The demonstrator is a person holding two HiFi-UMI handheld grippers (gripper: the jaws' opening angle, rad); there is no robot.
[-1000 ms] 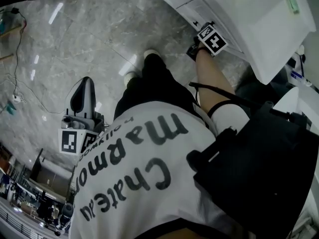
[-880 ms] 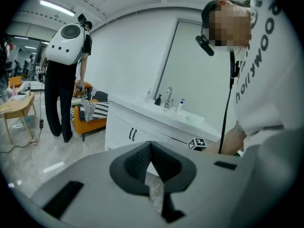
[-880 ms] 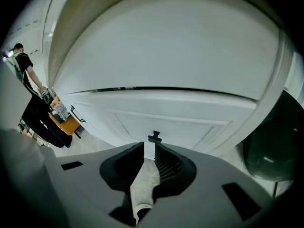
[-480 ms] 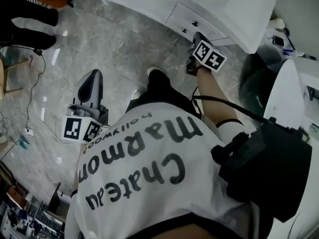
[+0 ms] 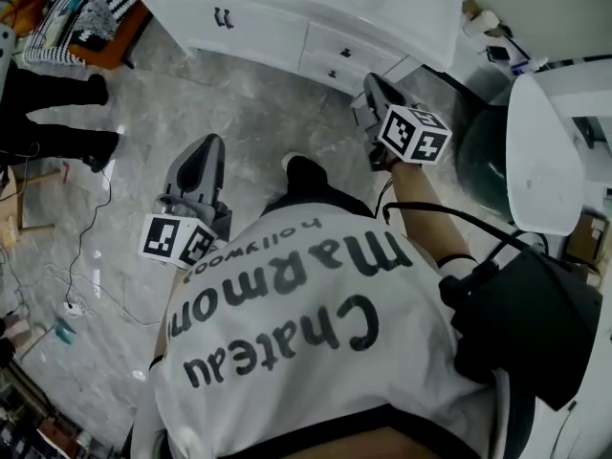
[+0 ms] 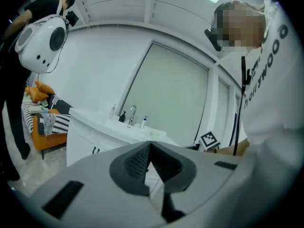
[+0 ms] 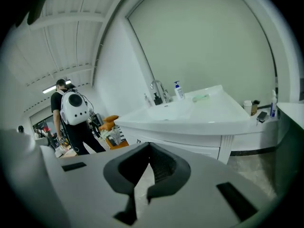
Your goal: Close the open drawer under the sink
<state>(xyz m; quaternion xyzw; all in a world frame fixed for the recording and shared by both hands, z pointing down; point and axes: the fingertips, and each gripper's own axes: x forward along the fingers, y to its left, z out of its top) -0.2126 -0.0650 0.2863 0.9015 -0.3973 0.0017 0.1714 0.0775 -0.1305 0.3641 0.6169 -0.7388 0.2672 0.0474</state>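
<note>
While you are standing back from the cabinet point(image 5: 253, 34), the drawer point(image 5: 339, 51) under the sink point(image 7: 176, 109) is lying just ahead of your right claw point(image 5: 371, 84). Its front is running left to right and seems to be sitting flush with the cabinet face. Your right claw is the nearer one, and the left claw point(image 5: 208, 151) is hanging well apart over the floor point(image 5: 258, 122). Both claws are holding their jaws together on nothing. Nothing is standing between claw and drawer. A dark bin point(image 5: 483, 156) is sitting off to the right.
</note>
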